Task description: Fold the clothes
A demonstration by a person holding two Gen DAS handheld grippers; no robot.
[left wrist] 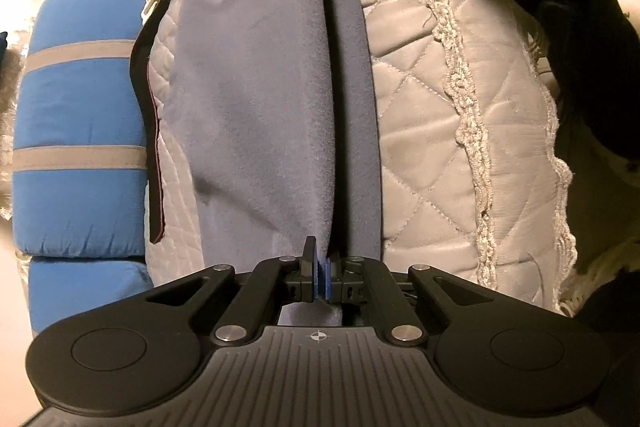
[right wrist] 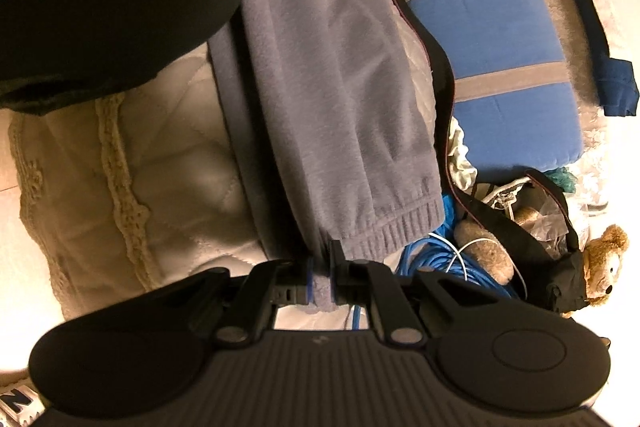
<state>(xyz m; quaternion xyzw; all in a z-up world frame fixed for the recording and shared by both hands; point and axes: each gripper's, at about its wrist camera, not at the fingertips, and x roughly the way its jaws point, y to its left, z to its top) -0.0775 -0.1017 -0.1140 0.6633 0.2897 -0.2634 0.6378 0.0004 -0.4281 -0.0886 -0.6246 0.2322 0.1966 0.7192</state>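
Grey fleece trousers (left wrist: 256,87) stretched over the quilted bed (left wrist: 420,107); left gripper (left wrist: 322,281) pinches one end, right gripper (right wrist: 320,285) the ribbed cuff (right wrist: 400,227); even tension should keep folds square.

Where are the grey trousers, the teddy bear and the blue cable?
grey trousers (right wrist: 340,87), right wrist view, mid leg
teddy bear (right wrist: 606,263), right wrist view, face
blue cable (right wrist: 432,255), right wrist view, coil

The left gripper (left wrist: 322,273) is clamped on grey cloth (left wrist: 256,87); the right gripper (right wrist: 322,277) pinches its ribbed cuff (right wrist: 396,227).
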